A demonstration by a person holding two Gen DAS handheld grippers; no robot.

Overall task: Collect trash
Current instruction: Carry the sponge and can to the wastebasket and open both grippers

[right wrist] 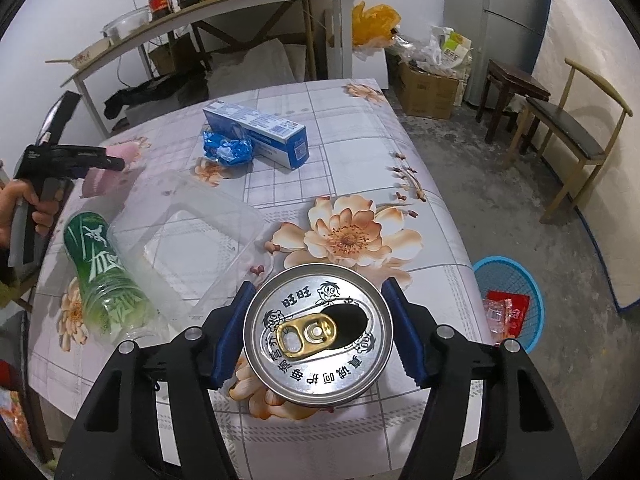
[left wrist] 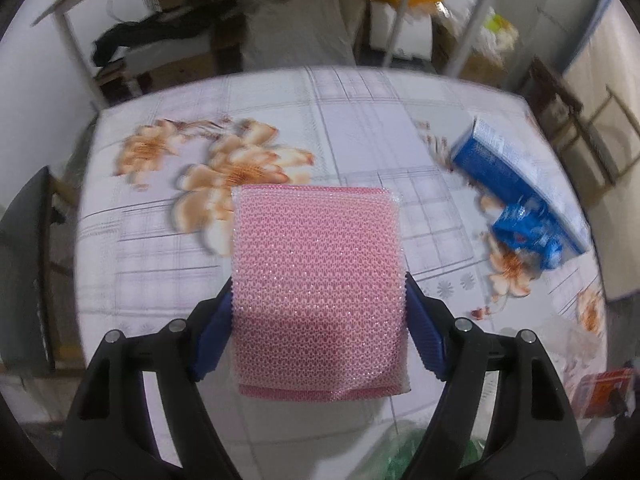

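Left wrist view: the left gripper [left wrist: 320,312] is clasping a pink sponge [left wrist: 318,284] above the table [left wrist: 360,120]; a weak side pinch could drop it.

Right wrist view: the right gripper [right wrist: 316,332] is straddling an opened can [right wrist: 318,328] at the table's near edge, pads seemingly touching but grip uncertain; a glancing squeeze could tip it before the blue basket [right wrist: 512,276] on the floor to the right.

Black hand-held gripper [left wrist: 320,304] arms, silver pivot screws, ribbed blue fingertip pads [left wrist: 426,340].

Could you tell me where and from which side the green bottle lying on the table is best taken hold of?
Grip the green bottle across its round body at mid-length, coming from above with the claw's fingers astride its width. It lies on its side, so the barrel offers two opposed curved walls. The clear tray sits close on one side, so lower the finger there carefully, probably just clear of its rim.
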